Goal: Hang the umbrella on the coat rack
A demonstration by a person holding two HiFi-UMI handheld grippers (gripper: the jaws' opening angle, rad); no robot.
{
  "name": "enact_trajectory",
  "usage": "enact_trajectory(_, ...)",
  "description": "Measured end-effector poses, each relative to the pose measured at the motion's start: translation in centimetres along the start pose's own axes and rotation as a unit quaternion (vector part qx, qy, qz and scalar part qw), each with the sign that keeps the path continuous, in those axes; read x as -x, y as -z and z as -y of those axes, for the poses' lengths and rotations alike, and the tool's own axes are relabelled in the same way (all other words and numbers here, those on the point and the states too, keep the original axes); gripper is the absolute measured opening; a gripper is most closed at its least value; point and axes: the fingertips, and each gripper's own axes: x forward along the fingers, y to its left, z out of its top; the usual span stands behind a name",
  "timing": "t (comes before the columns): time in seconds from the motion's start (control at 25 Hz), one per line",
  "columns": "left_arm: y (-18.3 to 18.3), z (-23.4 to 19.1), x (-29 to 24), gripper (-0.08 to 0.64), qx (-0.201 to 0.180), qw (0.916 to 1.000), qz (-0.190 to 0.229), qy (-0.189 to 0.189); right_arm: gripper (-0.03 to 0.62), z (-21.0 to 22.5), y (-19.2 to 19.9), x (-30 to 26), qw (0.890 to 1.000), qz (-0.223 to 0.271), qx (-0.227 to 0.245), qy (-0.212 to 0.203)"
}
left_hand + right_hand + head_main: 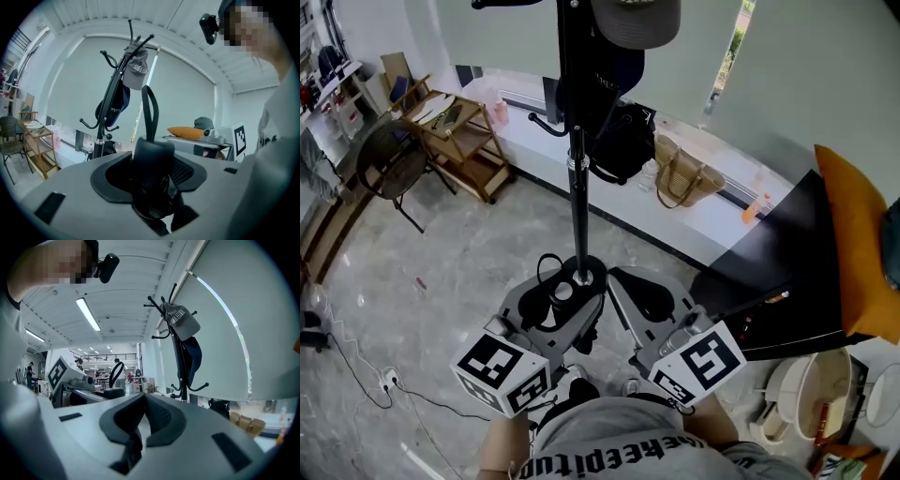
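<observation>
One black umbrella (151,152) was held upright in the left claw (149,176), with its strap loop pointing up, near the coat rack (577,187). The right claw (139,404) was pinched together with nothing in it. Caps (136,70) were hung on the rack. A grey floor (441,281) was seen below.

The left gripper (153,174) clamped the black umbrella handle (151,149), its strap loop (144,112) rising ahead. Beyond the jaws, leftward, stood the coat rack (110,101), a grey cap (136,70) on top.
</observation>
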Motion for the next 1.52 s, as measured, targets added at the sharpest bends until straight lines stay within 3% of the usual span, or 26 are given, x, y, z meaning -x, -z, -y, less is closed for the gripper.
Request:
enact_trajectory(0.76, 0.4, -2.8, 0.9, 0.233, -0.013, 0.9979, -0.019, 0.061, 0.012, -1.5, 1.0, -2.5, 0.998, -0.005, -0.003, 0.06)
enact_trajectory(1.16, 0.7, -2.9, -0.2, 0.233, -0.011, 0.9969, -0.027, 0.073, 0.012, -0.1, 1.3, -1.7, 0.996, -0.004, -0.01, 0.087)
enact_trajectory(1.52, 0.5, -3.5, -2.1, 0.233, -0.007, 0.9975, -0.034, 0.062, 0.012, 2.1, 0.8, -2.6, 0.997, -0.001, -0.011, 0.074)
